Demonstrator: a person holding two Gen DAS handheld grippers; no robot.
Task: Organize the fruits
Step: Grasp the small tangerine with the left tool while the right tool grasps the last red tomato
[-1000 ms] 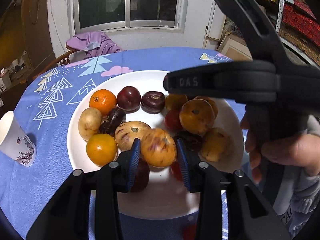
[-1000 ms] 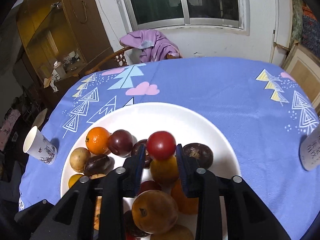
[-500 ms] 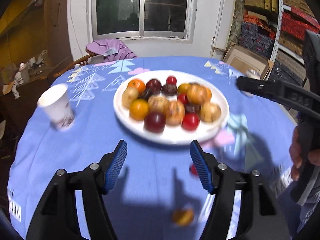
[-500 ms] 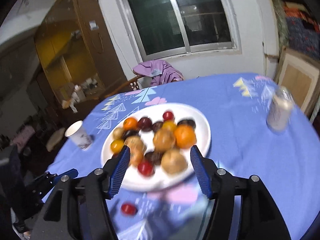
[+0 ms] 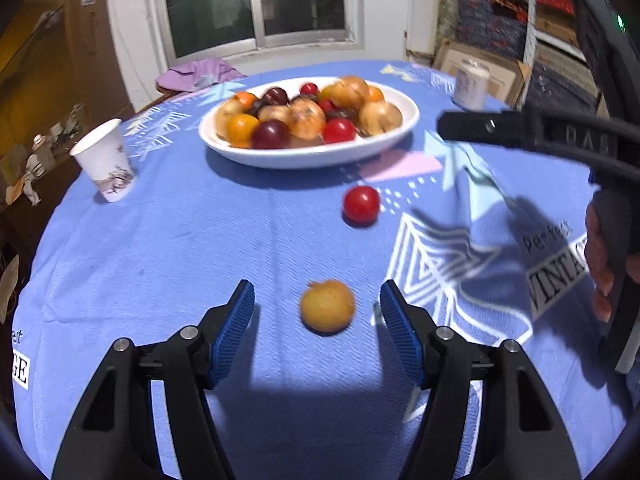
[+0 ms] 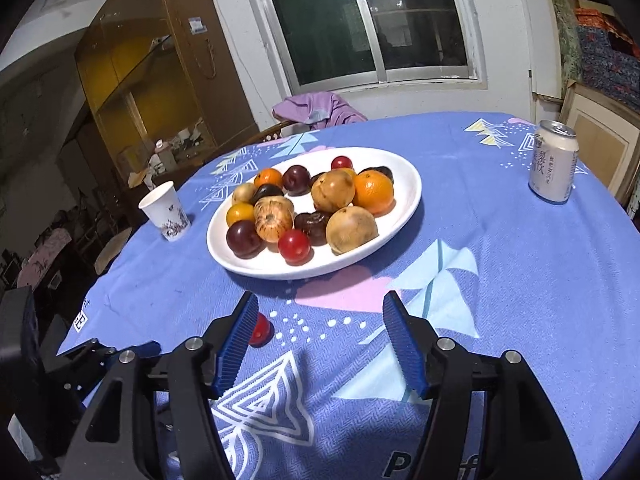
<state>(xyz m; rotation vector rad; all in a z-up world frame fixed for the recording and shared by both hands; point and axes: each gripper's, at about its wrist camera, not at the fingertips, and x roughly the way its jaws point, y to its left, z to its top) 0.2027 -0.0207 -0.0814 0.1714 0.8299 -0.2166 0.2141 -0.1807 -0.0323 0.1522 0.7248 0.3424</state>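
From my right gripper (image 6: 316, 344) the blue pads stand apart with only tablecloth (image 6: 500, 280) between them. A small red fruit (image 6: 261, 330), perhaps a cherry tomato, peeks out beside the left pad. Beyond sits the white plate (image 6: 408, 200) heaped with fruit, paper cup (image 6: 166, 210) left, can (image 6: 554, 166) right.

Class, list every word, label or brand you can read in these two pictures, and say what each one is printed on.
"DAS": right gripper arm.
"VINTA", cut off: tablecloth.
"Perfect", blurred: the same cloth.
"GE", cut off: cloth's left edge.
Drink can: Chinese characters, too small to read.
Paper cup: picture only.
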